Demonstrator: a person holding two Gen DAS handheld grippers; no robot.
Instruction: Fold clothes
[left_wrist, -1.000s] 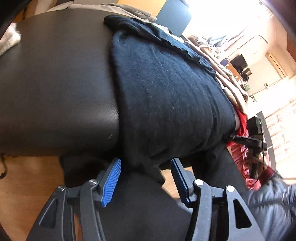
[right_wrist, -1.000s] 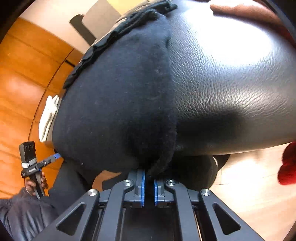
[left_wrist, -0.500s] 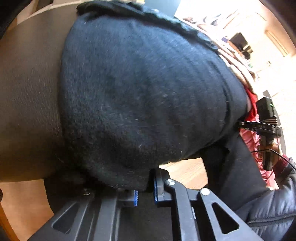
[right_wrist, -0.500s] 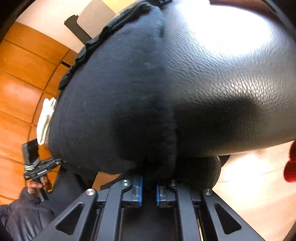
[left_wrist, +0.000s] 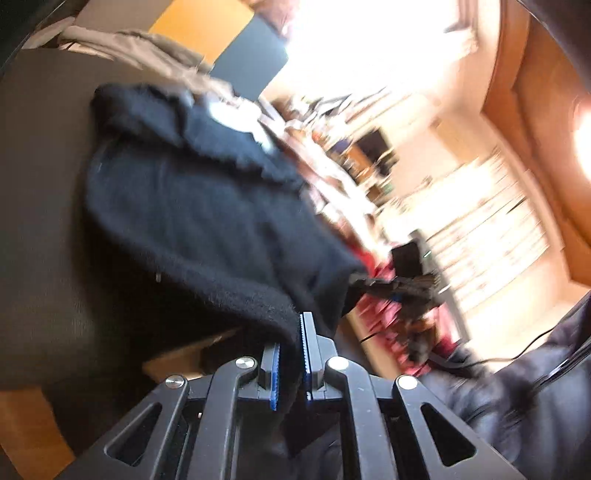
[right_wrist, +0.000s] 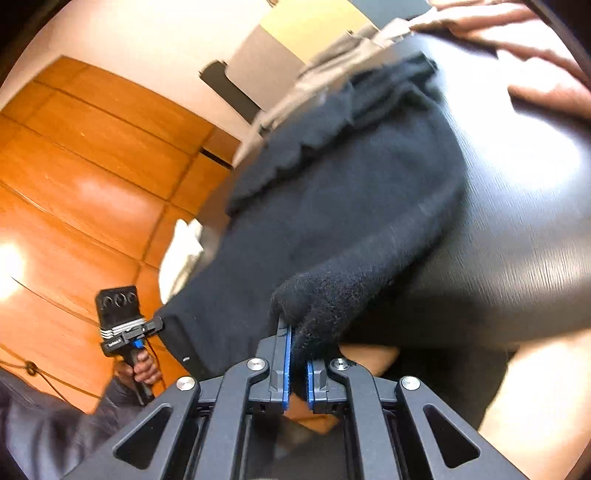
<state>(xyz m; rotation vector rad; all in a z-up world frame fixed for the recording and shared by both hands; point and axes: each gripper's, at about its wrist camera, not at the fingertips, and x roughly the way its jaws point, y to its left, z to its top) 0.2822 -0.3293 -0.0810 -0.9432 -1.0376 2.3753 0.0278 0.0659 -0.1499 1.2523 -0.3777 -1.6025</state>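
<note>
Dark, glossy leather tabletop (right_wrist: 517, 229) carries the black fleecy knit garment (right_wrist: 343, 221), its near corners lifted by the left gripper (left_wrist: 292, 363) and right gripper (right_wrist: 298, 363), both jaws clamped on fabric. Each bite looks shallow, so an uneven pull could slip a corner free or skew the fold.

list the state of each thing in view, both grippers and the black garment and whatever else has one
left gripper: shut on the black garment's near edge
right gripper: shut on the garment's other near corner
black garment: near edge lifted off the seat, far part lying on it, scalloped hem at the far side
black leather seat: partly covered by the garment
white cloth: lying past the seat's left edge
</note>
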